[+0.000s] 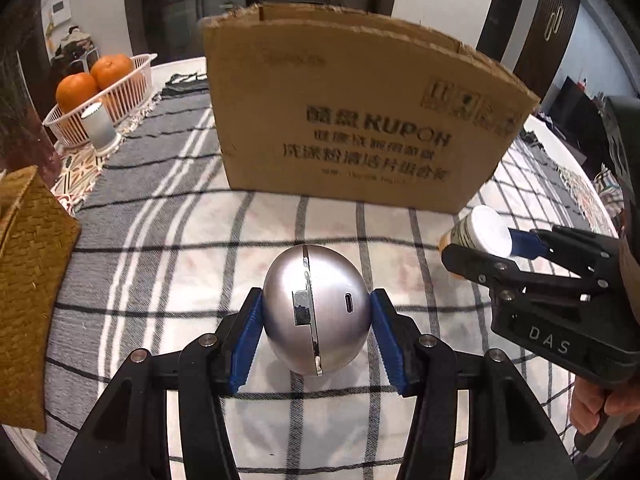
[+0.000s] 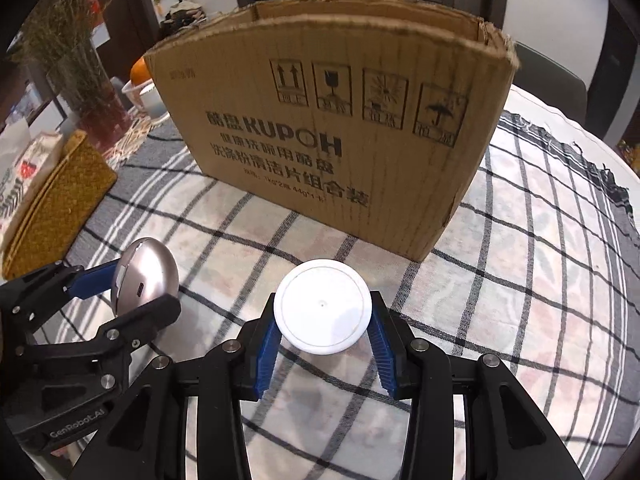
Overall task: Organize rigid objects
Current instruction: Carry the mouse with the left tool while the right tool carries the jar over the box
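Left wrist: left tongs (image 1: 316, 316) clamp smooth metallic egg (image 1: 316, 312); right tongs (image 2: 323, 332) clamp white-lidded jar (image 2: 323, 306).

From my right wrist, the white cap (image 2: 323, 306) hides its bottle's body; the cardboard box (image 2: 328, 120) blocks most of an orange (image 2: 141, 70), and its interior stays out of sight.
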The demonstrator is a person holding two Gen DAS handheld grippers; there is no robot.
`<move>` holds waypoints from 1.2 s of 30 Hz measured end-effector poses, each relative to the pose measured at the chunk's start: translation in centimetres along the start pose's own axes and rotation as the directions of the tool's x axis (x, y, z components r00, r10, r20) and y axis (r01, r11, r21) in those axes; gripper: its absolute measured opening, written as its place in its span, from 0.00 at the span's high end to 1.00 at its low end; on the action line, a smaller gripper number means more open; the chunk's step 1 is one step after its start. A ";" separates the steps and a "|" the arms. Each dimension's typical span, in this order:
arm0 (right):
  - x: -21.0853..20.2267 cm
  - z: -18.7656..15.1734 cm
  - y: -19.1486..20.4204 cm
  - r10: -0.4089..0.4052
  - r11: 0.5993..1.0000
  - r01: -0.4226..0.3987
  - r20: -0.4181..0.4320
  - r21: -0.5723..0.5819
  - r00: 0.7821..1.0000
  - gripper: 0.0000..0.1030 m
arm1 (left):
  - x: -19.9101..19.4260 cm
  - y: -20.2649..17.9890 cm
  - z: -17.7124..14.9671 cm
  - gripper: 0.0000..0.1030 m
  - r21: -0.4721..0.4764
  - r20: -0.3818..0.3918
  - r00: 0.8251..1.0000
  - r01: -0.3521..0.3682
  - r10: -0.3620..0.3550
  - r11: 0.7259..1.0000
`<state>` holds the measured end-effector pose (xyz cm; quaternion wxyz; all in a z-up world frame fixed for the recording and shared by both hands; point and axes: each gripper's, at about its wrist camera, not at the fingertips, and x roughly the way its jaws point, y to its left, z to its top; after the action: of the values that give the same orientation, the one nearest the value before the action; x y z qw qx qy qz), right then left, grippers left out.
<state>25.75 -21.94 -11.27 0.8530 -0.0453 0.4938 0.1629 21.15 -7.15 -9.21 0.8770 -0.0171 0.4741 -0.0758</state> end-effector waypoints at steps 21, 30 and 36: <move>-6.9 2.7 1.0 -0.091 0.984 0.072 0.114 0.162 0.989 0.59 | -6.1 0.9 5.3 0.49 0.079 0.191 0.980 0.032 -0.046 0.996; -9.8 4.0 1.4 -0.107 0.979 0.073 0.174 0.189 0.979 0.59 | -8.9 0.7 7.5 0.49 0.125 0.265 0.961 0.046 -0.078 0.991; -11.6 5.2 1.5 -0.125 0.978 0.083 0.218 0.190 0.968 0.59 | -10.5 0.3 8.7 0.49 0.150 0.309 0.946 0.050 -0.095 0.987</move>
<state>24.19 -21.97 1.45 0.9121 0.0246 0.4019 0.0768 22.81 -5.64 4.22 0.9370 0.0154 0.3208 -0.1374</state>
